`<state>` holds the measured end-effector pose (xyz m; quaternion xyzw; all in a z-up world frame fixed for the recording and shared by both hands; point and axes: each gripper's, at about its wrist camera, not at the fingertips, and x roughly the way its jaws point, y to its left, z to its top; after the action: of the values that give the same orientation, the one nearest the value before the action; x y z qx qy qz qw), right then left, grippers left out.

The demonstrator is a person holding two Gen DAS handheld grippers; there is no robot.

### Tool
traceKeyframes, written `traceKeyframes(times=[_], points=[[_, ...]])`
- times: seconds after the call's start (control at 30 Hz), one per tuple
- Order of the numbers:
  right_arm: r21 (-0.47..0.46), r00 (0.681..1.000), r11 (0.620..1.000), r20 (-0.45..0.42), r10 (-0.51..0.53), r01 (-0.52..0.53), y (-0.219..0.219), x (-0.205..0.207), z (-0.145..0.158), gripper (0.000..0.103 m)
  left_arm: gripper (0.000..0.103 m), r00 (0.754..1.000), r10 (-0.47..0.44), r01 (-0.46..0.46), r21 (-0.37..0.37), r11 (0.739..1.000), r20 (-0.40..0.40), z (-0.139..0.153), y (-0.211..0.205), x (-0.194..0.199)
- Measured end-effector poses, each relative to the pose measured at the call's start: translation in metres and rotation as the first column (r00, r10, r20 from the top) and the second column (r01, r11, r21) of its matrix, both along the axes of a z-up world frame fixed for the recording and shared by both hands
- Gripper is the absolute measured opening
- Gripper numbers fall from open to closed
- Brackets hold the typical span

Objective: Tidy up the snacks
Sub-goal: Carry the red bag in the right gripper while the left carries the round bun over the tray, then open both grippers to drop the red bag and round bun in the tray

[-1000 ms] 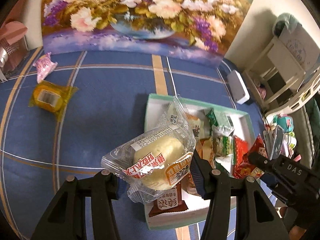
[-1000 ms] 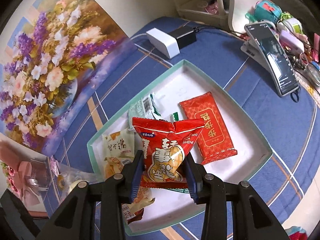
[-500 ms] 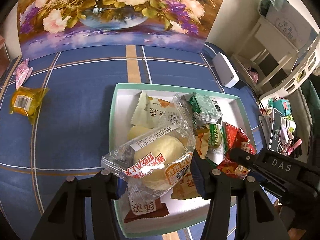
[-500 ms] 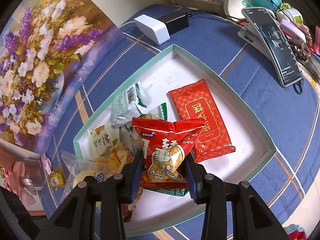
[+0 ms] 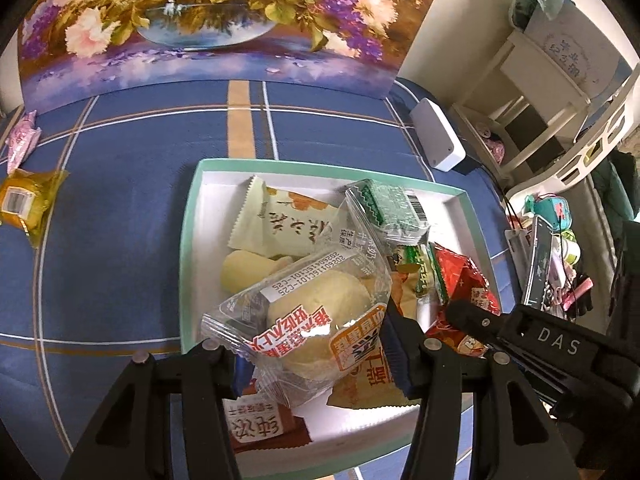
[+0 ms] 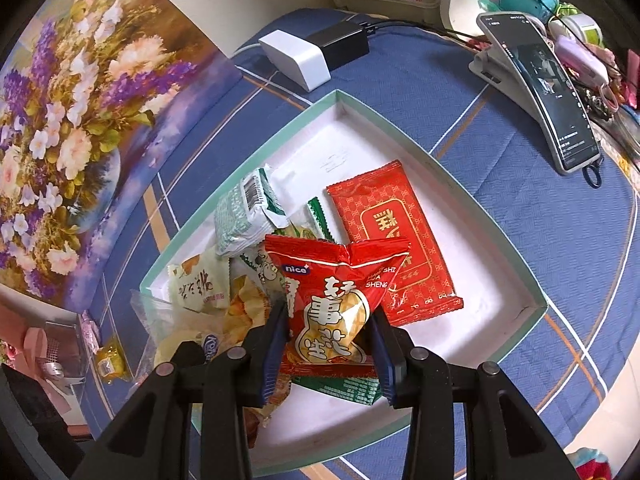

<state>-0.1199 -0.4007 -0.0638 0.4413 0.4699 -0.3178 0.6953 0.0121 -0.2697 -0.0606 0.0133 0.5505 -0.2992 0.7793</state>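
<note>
My left gripper (image 5: 316, 356) is shut on a clear-wrapped round yellow bun (image 5: 312, 320) and holds it over the near part of the white tray with a mint rim (image 5: 188, 240). My right gripper (image 6: 330, 354) is shut on a red peanut bag (image 6: 336, 296) above the same tray (image 6: 536, 304). The tray holds several snack packets, among them a flat red packet (image 6: 392, 240) and a green-white packet (image 6: 244, 212). The right gripper shows in the left wrist view (image 5: 472, 320) at the right.
A yellow wrapped snack (image 5: 28, 204) and a pink packet (image 5: 22, 140) lie on the blue cloth to the left. A white box (image 6: 296, 58), a phone on a stand (image 6: 548, 92) and a flower painting (image 5: 208, 20) surround the tray.
Both grippers have moved farther over the tray with their snacks still held; the left one shifted right, so the tray now sits more centred under it.
</note>
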Motion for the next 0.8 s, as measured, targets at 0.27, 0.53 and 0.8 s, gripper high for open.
traceKeyframes(times=[0.27, 0.53, 0.8], points=[[-0.007, 1.0, 1.0, -0.02, -0.01, 0.01, -0.003, -0.001, 0.001, 0.065, 0.058, 1.0, 0.014, -0.014, -0.01, 1.0, -0.027, 0.002, -0.001, 0.002], [-0.036, 1.0, 0.999, -0.017, -0.005, 0.004, -0.003, -0.001, 0.01, 0.071, 0.071, 0.999, 0.031, -0.032, -0.019, 0.999, -0.045, 0.014, 0.006, 0.004], [-0.043, 1.0, 0.999, -0.01, 0.004, -0.004, -0.002, 0.0, 0.016, 0.081, 0.076, 0.996, 0.076, -0.078, -0.044, 0.996, -0.039, 0.032, 0.023, 0.013]])
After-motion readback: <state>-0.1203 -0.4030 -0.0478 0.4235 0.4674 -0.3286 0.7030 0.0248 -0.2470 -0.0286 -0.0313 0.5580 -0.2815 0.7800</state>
